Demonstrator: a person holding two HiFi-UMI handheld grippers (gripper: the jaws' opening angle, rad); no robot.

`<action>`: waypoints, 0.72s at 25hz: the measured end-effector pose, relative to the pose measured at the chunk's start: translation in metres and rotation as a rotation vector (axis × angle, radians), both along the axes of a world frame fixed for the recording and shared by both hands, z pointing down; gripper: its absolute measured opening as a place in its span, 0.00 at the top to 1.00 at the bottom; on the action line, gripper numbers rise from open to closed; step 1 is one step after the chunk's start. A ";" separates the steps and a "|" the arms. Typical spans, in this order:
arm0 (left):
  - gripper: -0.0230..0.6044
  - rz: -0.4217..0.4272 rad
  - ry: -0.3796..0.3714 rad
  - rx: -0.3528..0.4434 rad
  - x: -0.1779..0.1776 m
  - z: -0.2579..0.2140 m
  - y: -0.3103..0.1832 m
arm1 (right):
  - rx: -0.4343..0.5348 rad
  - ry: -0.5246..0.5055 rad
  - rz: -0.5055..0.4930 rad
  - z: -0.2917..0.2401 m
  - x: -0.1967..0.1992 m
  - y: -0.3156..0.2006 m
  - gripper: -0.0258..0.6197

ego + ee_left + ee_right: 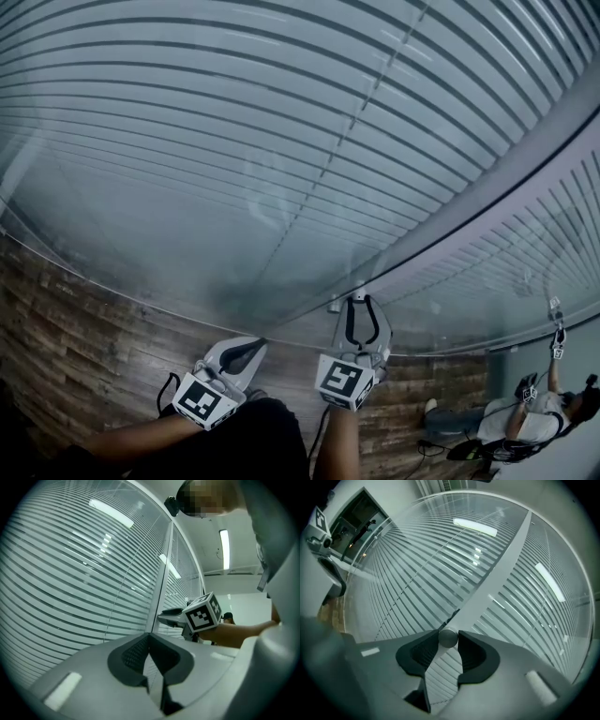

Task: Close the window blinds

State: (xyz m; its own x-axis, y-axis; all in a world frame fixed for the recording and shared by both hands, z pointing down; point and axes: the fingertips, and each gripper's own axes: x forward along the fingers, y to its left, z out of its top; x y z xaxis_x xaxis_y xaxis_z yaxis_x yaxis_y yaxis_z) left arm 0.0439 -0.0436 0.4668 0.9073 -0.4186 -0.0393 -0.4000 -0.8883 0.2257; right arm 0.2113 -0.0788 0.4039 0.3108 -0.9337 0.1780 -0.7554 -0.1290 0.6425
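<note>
Office blinds (281, 141), right gripper (357, 302) clamping knob (448, 637)

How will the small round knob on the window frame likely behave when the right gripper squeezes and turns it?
The knob looks smooth and round, so it may slip in the right gripper. It sits fixed on the frame, so it probably turns in place rather than coming away. It seems rigid, unlikely to deform.

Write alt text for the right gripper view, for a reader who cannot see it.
The right gripper grips a small round grey knob between its jaws, in front of a pale window frame. Slatted blinds fill the rest.
</note>
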 end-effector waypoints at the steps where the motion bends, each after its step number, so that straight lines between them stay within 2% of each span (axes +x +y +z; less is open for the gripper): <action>1: 0.97 0.000 0.001 0.000 0.000 0.000 0.000 | 0.026 -0.053 -0.005 -0.002 0.000 0.001 0.75; 4: 0.97 -0.006 0.000 -0.004 -0.001 0.000 -0.001 | 0.134 -0.321 -0.023 -0.004 0.002 0.005 0.65; 9: 0.97 -0.010 0.006 -0.005 -0.002 -0.001 -0.002 | 0.273 -0.658 -0.018 -0.002 0.009 0.009 0.68; 14: 0.97 -0.012 0.002 -0.003 -0.003 0.001 -0.002 | 0.369 -0.874 -0.014 -0.005 0.012 0.008 0.71; 16: 0.97 -0.014 -0.007 -0.017 -0.004 0.005 -0.002 | 0.407 -0.979 -0.014 -0.005 0.015 0.008 0.77; 18: 0.97 -0.015 -0.009 -0.021 -0.004 0.005 -0.003 | 0.415 -1.029 -0.009 -0.003 0.017 0.008 0.78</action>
State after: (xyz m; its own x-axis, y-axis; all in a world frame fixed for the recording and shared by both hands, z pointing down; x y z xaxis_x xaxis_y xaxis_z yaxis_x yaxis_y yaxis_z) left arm 0.0402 -0.0462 0.4719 0.9012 -0.4329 -0.0222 -0.4155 -0.8773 0.2402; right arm 0.2281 -0.0713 0.4007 0.1877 -0.9820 0.0202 -0.9055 -0.1809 -0.3838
